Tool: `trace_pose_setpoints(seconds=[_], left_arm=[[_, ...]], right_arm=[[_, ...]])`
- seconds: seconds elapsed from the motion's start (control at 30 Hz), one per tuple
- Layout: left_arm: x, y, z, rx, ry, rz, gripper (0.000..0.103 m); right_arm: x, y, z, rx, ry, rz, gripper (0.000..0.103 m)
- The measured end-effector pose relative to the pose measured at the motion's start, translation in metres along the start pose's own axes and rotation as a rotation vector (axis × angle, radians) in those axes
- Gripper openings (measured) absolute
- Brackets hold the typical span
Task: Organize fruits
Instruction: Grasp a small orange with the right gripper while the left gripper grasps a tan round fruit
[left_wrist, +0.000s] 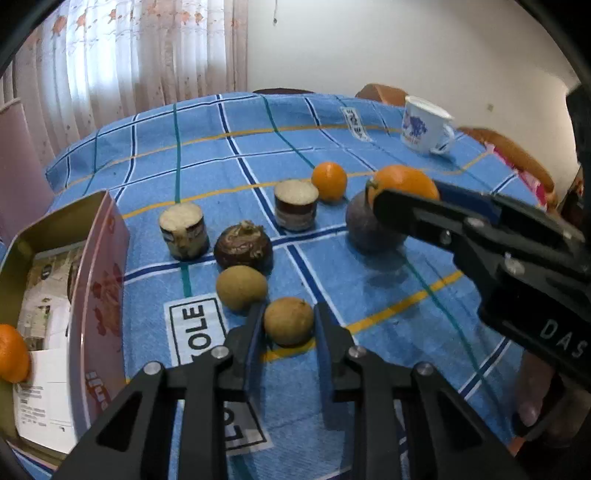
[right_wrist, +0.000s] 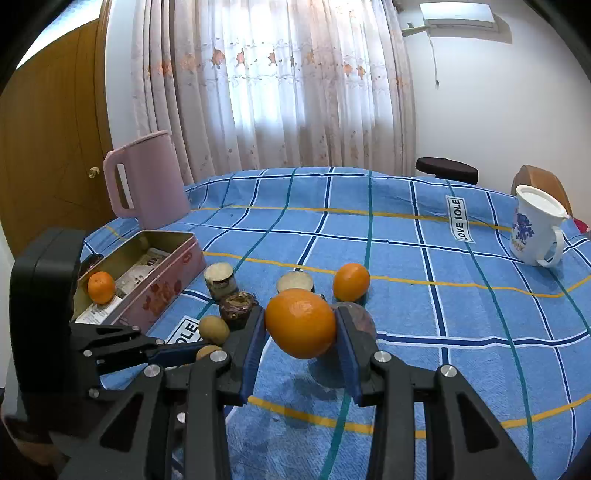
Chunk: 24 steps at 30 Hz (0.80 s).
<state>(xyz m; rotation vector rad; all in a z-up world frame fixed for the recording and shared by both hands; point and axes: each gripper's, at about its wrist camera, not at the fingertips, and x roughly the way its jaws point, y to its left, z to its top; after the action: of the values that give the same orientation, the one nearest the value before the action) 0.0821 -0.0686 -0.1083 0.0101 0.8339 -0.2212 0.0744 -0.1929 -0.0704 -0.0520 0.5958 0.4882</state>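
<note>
Right gripper (right_wrist: 300, 341) grips orange (right_wrist: 300, 323); tin (right_wrist: 162, 291) holds another.

My right claw (right_wrist: 301, 334) held large orange (right_wrist: 300, 323) clear of cloth. Small brown fruit (left_wrist: 289, 321) sat between my left claw (left_wrist: 288, 325) fingers. Second brown fruit (left_wrist: 241, 287) just beside. Another orange (left_wrist: 328, 181) farther back; third (right_wrist: 101, 287) lay in pink tin (right_wrist: 162, 291).
</note>
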Motion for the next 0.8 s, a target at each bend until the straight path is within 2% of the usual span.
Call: trace_pose_setpoints(seconds=[0.1, 0.37, 0.8], left_arm=[[-0.010, 0.005, -0.002, -0.028, -0.062, -0.014, 0.028], [-0.037, 0.008, -0.008, -0.042, -0.221, 0.035, 0.028], [-0.051, 0.004, -0.011, -0.023, -0.320, 0.065, 0.028]], right_arm=[[-0.003, 0.001, 0.000, -0.003, -0.013, -0.002, 0.040], [-0.011, 0.004, -0.001, -0.021, -0.054, 0.005, 0.040], [-0.022, 0.007, -0.002, -0.039, -0.121, 0.017, 0.040]])
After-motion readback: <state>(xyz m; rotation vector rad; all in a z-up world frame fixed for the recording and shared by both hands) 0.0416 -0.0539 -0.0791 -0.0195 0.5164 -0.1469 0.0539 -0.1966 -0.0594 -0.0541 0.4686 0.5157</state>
